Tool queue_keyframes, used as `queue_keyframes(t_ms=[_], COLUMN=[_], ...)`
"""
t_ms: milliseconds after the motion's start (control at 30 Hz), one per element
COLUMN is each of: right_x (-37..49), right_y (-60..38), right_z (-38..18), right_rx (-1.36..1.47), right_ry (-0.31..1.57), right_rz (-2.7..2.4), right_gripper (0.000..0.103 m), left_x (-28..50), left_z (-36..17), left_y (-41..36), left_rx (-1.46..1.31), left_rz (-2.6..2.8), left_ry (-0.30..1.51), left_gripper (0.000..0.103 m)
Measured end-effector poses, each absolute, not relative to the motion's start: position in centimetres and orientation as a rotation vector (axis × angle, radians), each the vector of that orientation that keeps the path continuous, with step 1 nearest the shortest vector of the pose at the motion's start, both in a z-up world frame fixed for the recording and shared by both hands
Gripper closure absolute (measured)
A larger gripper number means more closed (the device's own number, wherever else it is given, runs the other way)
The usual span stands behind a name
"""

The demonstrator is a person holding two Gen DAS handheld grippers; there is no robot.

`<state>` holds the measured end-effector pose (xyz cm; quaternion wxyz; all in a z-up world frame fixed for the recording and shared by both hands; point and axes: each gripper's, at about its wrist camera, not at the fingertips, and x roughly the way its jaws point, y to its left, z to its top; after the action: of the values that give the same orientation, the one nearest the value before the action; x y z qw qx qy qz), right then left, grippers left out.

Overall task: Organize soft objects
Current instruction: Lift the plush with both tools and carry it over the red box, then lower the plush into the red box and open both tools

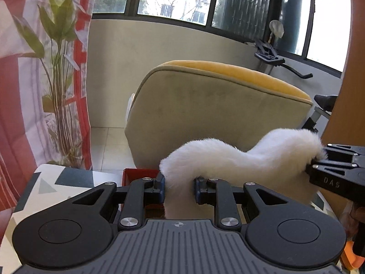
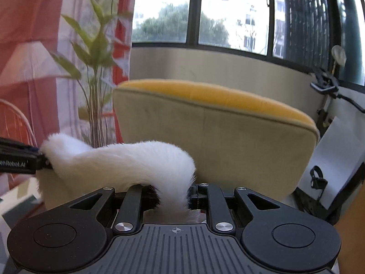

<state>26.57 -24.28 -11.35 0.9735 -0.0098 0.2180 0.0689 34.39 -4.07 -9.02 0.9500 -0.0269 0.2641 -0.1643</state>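
The left tool [image 1: 179, 188] and right tool [image 2: 173, 196] each pinch one end of the white furry cloth [image 1: 239, 159], which hangs slack between them before the yellow-topped armchair [image 1: 216, 105]. Only the left view shows a red box [image 1: 139, 174] on the patterned tabletop [image 1: 57, 182] and "DAS" on the right tool; only the right view shows "Robot.AI" on the left tool.

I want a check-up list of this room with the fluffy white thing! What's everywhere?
Surface: patterned cloth in grey, white and dark shapes, low at left.
Job's things: white furry fabric, held up between both grippers, sagging in the middle.
Clutter: red box behind the left gripper, contents hidden.
Grippers: left gripper and right gripper, jaws shut on the fabric.
Cables: nothing seen.
Surroundings: yellow-topped armchair, tall plant, red-and-white curtain, windows, exercise bike.
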Motion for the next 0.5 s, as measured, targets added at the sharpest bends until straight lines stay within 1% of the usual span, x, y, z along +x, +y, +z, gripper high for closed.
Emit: queue_keyframes(t_ms=[233, 300, 400, 467, 500], right_x=[29.6, 30.6, 32.0, 32.6, 32.7], right_y=[-24.3, -24.2, -24.1, -23.9, -23.8], right_z=[-12.3, -13.0, -15.0, -16.3, -16.7], right_rx=[-0.057, -0.061, -0.068, -0.069, -0.071], right_ry=[0.43, 0.454, 0.551, 0.616, 0.637], right_rz=[0.137, 0.139, 0.15, 0.15, 0.145], right_gripper=[0.086, 0.085, 0.077, 0.076, 0.076], left_x=[37.0, 37.7, 38.5, 38.8, 38.8], left_z=[-9.6, -10.3, -11.4, -11.9, -12.0], left_y=[-4.0, -4.2, -4.6, -4.5, -4.5], left_rx=[-0.052, -0.034, 0.01, 0.028, 0.033], left_rz=[-0.298, -0.293, -0.278, -0.275, -0.275], left_ry=[0.543, 0.574, 0.623, 0.643, 0.646], left_gripper=[0.078, 0.078, 0.078, 0.074, 0.065])
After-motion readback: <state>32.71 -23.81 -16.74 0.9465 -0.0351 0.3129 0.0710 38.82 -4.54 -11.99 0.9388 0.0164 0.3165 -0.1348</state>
